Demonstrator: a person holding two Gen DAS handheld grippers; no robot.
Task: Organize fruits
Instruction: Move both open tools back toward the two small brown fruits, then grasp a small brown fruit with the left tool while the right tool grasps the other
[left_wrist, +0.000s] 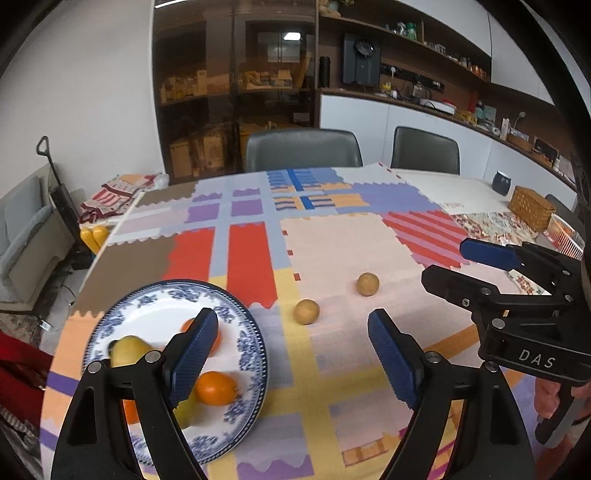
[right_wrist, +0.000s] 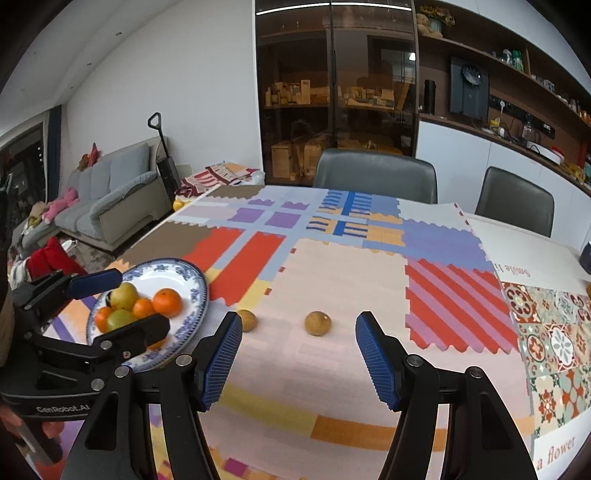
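A blue-and-white plate (left_wrist: 247, 343) (right_wrist: 195, 284) sits at the table's left and holds several oranges (left_wrist: 216, 387) (right_wrist: 167, 302) and yellow-green pears (left_wrist: 129, 350) (right_wrist: 123, 295). Two brown round fruits lie on the pink patch of cloth: the left one (left_wrist: 306, 312) (right_wrist: 246, 320) near the plate, the right one (left_wrist: 368, 284) (right_wrist: 317, 323) beyond it. My left gripper (left_wrist: 291, 354) (right_wrist: 122, 302) is open and empty, hovering over the plate's right edge. My right gripper (right_wrist: 299, 354) (left_wrist: 443, 266) is open and empty, just short of the right brown fruit.
A patchwork cloth (left_wrist: 332, 236) covers the table. A wicker basket (left_wrist: 532, 206), a dark jar (left_wrist: 501, 182) and a white wire basket (left_wrist: 565, 236) stand at the far right. Two grey chairs (right_wrist: 375, 175) are behind the table. A sofa (right_wrist: 110, 195) is to the left.
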